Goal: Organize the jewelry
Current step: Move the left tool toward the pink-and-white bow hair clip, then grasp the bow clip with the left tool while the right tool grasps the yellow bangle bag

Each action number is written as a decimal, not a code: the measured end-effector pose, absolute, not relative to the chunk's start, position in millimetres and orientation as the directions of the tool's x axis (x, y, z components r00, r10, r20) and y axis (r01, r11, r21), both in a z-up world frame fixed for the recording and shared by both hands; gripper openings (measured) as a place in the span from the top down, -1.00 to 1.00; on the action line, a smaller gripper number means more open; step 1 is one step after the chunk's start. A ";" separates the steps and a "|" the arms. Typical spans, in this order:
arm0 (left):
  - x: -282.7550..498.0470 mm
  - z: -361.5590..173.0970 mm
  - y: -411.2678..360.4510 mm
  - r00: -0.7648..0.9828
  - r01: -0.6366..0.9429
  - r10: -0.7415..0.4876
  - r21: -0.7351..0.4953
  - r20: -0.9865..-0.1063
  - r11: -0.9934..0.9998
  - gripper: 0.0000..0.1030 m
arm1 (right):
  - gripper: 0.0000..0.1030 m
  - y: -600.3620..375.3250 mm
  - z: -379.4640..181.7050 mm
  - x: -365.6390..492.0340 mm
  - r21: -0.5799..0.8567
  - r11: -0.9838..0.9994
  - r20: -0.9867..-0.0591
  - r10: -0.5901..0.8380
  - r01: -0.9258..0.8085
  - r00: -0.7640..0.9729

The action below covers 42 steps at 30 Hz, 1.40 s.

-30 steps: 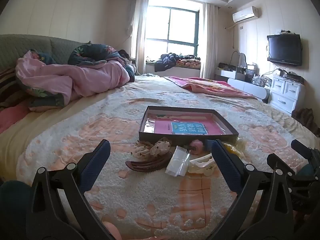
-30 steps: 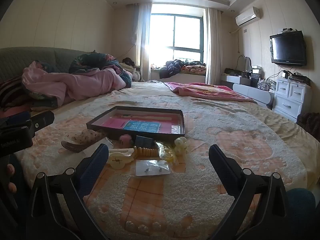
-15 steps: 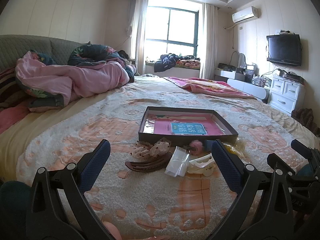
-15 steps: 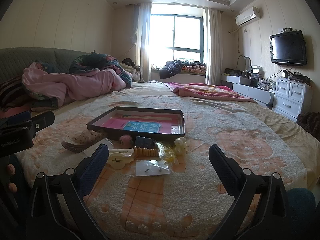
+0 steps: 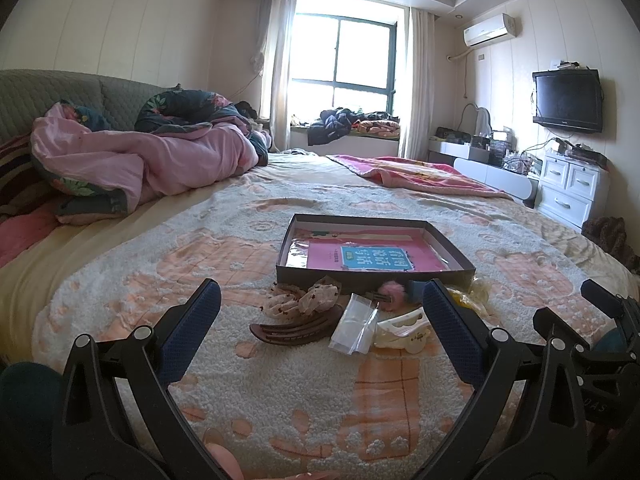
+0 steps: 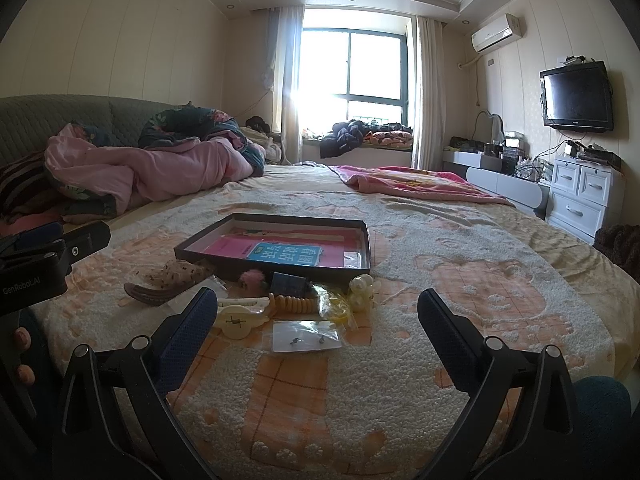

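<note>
While both grippers hover low over the bedspread (image 5: 320, 392), neither one touches anything: the left gripper (image 5: 320, 332) has its jaws spread wide with nothing between them, and the right gripper (image 6: 316, 332) is spread just as wide and equally empty. Beyond them, a shallow dark tray (image 5: 460, 252) lies flat on the bed, holding a pink sheet with a blue label (image 5: 376, 258). The jewelry and hair pieces sit in a loose cluster just in front of the tray's near wall. From the left wrist view, a spotted fabric scrunchie (image 5: 304, 298) lies beside a brown hair claw (image 5: 296, 330), a clear plastic bag (image 5: 356, 324), a cream hair clip (image 5: 402, 330) and a pink pompom (image 5: 392, 292). From the right wrist view, a small bag with earrings (image 6: 306, 336) lies nearest, between the fingers, with a beaded bracelet (image 6: 294, 303) and a cluster of pearls (image 6: 362, 290) behind it.
</note>
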<state>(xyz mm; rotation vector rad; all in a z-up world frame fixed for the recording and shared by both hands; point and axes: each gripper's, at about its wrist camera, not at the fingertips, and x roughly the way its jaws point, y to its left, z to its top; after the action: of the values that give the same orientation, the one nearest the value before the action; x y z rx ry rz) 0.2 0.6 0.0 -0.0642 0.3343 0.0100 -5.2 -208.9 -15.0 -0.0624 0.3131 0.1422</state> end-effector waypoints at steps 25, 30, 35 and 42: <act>5.6 -0.4 17.2 0.932 -0.065 0.028 -0.090 -0.362 0.994 -0.80 | -0.88 -193.7 -15.9 4.7 -0.038 0.968 -0.369 0.216 -0.247 0.904; 16.2 -7.0 34.8 0.907 -0.110 0.051 -0.119 -0.417 0.987 -0.80 | -0.88 -180.7 -19.5 16.9 -0.055 0.955 -0.415 0.242 -0.290 0.877; 25.4 -10.6 57.3 0.891 -0.151 0.062 -0.164 -0.450 0.975 -0.80 | -0.88 -171.7 -25.2 31.3 -0.065 0.942 -0.456 0.265 -0.329 0.849; 45.6 -13.7 73.4 0.876 -0.149 0.031 -0.209 -0.481 0.967 -0.80 | -0.88 -176.5 -30.8 57.7 -0.034 0.948 -0.509 0.255 -0.316 0.822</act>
<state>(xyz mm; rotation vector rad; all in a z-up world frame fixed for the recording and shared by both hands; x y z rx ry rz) 45.6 73.4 -13.7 -0.2442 0.4955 0.0952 57.7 -176.5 -30.8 -0.1182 0.5241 0.3045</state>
